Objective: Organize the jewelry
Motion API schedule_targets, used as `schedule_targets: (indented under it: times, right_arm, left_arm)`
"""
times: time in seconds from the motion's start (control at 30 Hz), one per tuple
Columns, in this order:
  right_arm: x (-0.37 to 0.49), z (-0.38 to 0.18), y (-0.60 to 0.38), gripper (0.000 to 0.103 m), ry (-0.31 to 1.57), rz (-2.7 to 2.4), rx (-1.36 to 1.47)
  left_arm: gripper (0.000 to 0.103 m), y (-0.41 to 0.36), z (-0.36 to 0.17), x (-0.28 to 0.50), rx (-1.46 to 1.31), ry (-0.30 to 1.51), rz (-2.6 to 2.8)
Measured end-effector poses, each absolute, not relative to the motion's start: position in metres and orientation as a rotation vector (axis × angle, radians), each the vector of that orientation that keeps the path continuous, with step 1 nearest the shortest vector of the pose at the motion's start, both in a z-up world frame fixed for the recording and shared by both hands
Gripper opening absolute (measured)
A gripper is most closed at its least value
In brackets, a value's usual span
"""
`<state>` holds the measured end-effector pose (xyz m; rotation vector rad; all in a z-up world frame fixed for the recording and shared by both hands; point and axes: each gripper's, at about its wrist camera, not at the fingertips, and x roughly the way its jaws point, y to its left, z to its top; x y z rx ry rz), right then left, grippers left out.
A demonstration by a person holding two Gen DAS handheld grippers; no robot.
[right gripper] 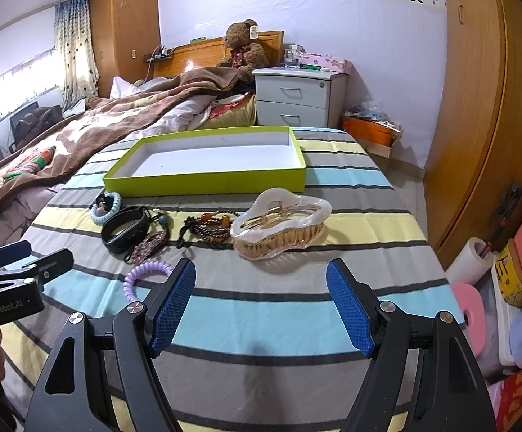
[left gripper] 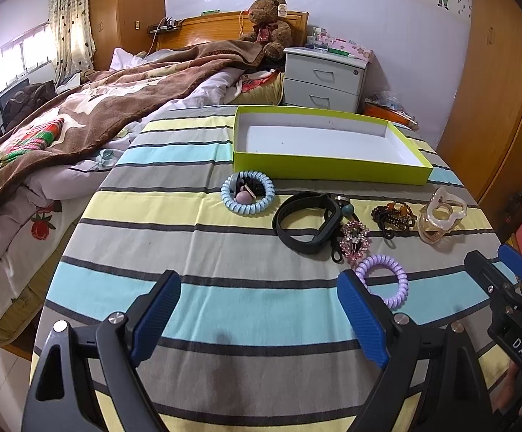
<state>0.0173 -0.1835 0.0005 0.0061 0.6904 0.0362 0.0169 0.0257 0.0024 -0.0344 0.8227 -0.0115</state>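
An empty lime-green box (left gripper: pixel 333 171) (right gripper: pixel 203 181) with a white inside sits at the far side of the striped table (left gripper: pixel 225 295). In front of it lie a light-blue coil hair tie (left gripper: pixel 248 191) (right gripper: pixel 107 207), a black wristband (left gripper: pixel 306 221) (right gripper: pixel 124 230), a pink rhinestone piece (left gripper: pixel 354 239), a beaded bracelet (left gripper: pixel 392 216) (right gripper: pixel 208 226), a pearly gold hair claw (left gripper: pixel 439 217) (right gripper: pixel 280 223) and a purple coil hair tie (left gripper: pixel 387 279) (right gripper: pixel 144 275). My left gripper (left gripper: pixel 259 309) is open and empty, short of the purple tie. My right gripper (right gripper: pixel 261 306) is open and empty, short of the claw.
A bed (left gripper: pixel 63 136) with a brown blanket lies left of the table. A white nightstand (left gripper: pixel 324 79) and a teddy bear (left gripper: pixel 270 25) stand behind. A wardrobe (right gripper: pixel 477 108) and floor clutter with a pink tape roll (right gripper: pixel 471 311) are on the right.
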Motion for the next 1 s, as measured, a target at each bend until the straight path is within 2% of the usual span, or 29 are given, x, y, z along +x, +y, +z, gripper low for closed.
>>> schedule_targets:
  times: [0.23, 0.53, 1.0]
  right_arm:
    - [0.042, 0.01, -0.207, 0.075, 0.7, 0.013, -0.02]
    - [0.088, 0.007, -0.236, 0.075, 0.812, 0.042, -0.024]
    - [0.108, -0.017, -0.245, 0.075, 0.99, 0.016, 0.245]
  left_arm:
    - [0.09, 0.034, 0.001, 0.034, -0.043, 0.853, -0.04]
    - [0.091, 0.052, 0.003, 0.063, -0.085, 0.874, -0.055]
    - [0.093, 0.065, -0.01, 0.092, -0.182, 0.948, -0.092]
